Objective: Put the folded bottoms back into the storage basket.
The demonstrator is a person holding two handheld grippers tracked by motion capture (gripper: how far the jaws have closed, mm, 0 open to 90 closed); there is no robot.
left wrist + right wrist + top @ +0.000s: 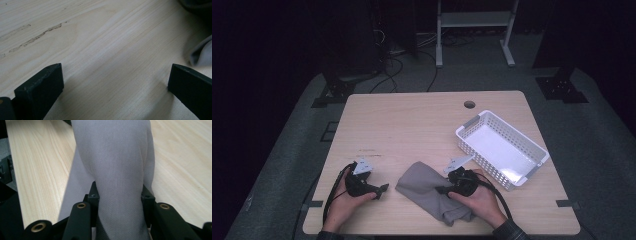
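Table (412, 125) carried a white basket (532, 145) at right, empty inside. Grey cloth (424, 190) lay crumpled at the near edge, left of the basket. Right gripper (447, 189) rested on it; its own view showed the jaws pinching a cloth fold. Left gripper (115, 82) sat beside the cloth, jaws spread over bare wood.

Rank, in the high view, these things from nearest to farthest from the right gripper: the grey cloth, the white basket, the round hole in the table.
1. The grey cloth: directly at the right gripper, whose jaws are shut on it.
2. The white basket: on the table, to the gripper's right and a little beyond it.
3. The round hole: near the table's far edge, beyond the basket.
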